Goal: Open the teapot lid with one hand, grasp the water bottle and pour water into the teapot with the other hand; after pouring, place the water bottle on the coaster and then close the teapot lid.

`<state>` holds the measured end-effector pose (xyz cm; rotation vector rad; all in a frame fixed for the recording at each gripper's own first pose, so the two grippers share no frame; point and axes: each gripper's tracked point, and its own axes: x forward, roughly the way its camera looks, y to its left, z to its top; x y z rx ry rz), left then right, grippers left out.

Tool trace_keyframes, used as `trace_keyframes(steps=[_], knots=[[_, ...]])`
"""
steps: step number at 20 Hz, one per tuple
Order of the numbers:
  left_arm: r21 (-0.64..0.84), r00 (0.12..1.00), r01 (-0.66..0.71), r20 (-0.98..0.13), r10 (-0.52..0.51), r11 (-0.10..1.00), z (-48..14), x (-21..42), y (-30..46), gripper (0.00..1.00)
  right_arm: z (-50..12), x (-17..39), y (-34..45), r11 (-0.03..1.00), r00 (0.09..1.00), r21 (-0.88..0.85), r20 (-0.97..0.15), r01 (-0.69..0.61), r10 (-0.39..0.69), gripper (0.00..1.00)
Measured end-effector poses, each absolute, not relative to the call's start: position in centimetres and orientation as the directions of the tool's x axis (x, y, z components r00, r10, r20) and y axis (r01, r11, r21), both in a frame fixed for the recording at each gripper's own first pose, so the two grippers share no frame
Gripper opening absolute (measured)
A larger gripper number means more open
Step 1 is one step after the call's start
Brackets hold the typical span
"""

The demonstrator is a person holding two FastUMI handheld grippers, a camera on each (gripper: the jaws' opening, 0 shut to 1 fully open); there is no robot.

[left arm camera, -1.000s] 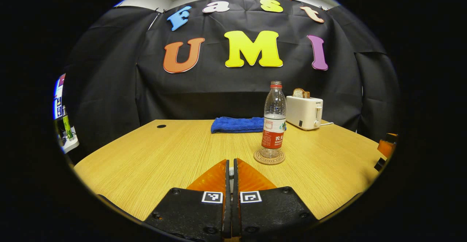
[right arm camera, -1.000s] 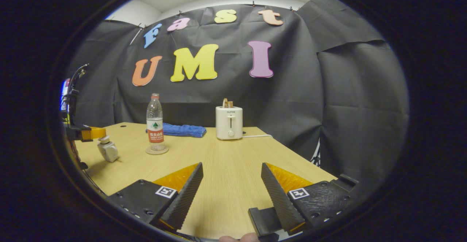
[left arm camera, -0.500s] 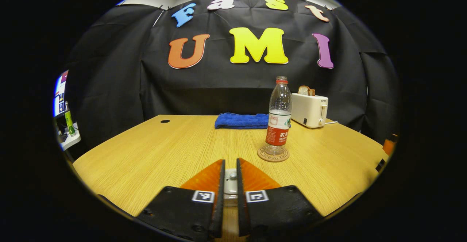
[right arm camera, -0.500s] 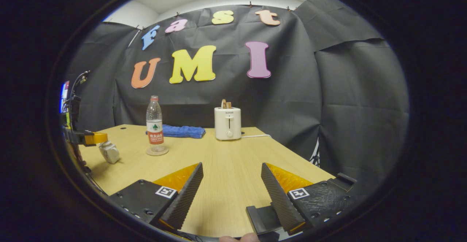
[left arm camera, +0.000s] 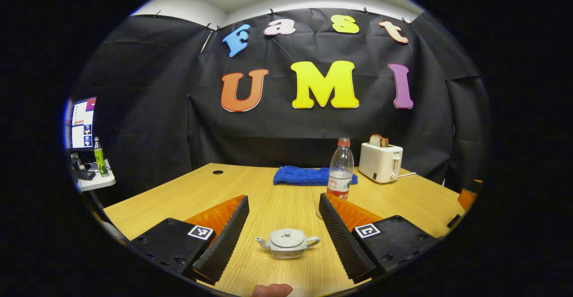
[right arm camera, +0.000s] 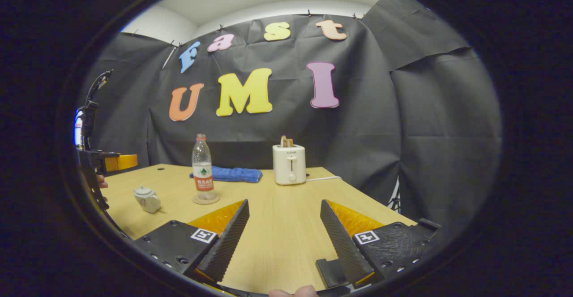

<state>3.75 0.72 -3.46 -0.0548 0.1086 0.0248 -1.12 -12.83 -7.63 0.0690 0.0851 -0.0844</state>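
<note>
A small pale grey teapot (left arm camera: 287, 243) (lid on, spout toward nine o'clock) sits on the table (left arm camera: 277, 198) between the left gripper (left arm camera: 283, 238)'s wide-spread fingers, untouched. The right gripper (right arm camera: 284, 238) gapes wide, empty.

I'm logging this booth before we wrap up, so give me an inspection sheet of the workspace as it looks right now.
Surface: wooden table, bare in front, round hole near the far left corner.
Job's things: teapot upright, lid on; water bottle upright on the coaster.
Clutter: blue towel; toaster with bread in it.
Grippers: left gripper open, teapot between its fingers, untouched; right gripper open, empty.
Cables: white cord from the toaster.
Surroundings: black cloth wall; side shelf with a green bottle and a screen.
</note>
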Motion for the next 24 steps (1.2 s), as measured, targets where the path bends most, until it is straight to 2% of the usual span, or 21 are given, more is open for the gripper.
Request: trace_keyframes(steps=[3,4,9,11,16,17,18,24], knots=[[-0.031,0.999,-0.024,-0.043,0.022,0.999,-0.1,1.7,-0.7,0.98,-4.5,-0.7,-12.1,0.995,0.996,0.062,-0.036,0.08,-0.078,0.98],[-0.025,0.999,-0.022,-0.025,0.022,0.999,0.7,1.1,-1.2,0.98,-3.5,-0.6,-11.8,0.996,0.997,0.051,-0.021,0.078,-0.077,0.95],[-0.031,1.0,0.029,0.01,-0.028,0.999,2.2,-1.6,-4.3,0.98,-0.4,-2.2,-10.0,0.997,0.998,0.052,0.022,0.06,-0.061,0.98],[-0.024,0.999,0.052,0.005,-0.051,0.998,2.3,-2.2,-5.1,0.98,-0.1,-2.5,-9.3,0.998,0.998,0.039,0.025,0.049,-0.05,0.95],[-0.032,0.997,0.066,0.043,-0.065,0.997,3.8,-3.2,-5.2,0.98,1.2,-2.5,-7.6,0.999,1.0,0.036,0.019,0.02,-0.021,0.98],[-0.028,0.997,0.06,0.046,-0.059,0.998,3.9,-3.2,-4.9,0.94,1.4,-2.3,-7.4,0.999,1.0,0.03,0.02,0.019,-0.019,0.98],[-0.027,0.997,0.055,0.047,-0.054,0.998,3.9,-3.3,-4.6,0.98,1.6,-2.2,-7.3,0.999,1.0,0.023,0.021,0.022,-0.022,0.98],[-0.06,0.997,0.076,0.025,-0.074,0.995,3.0,-2.5,-3.9,0.99,2.1,-2.1,-5.3,0.999,1.0,0.035,0.03,0.005,-0.006,0.95]])
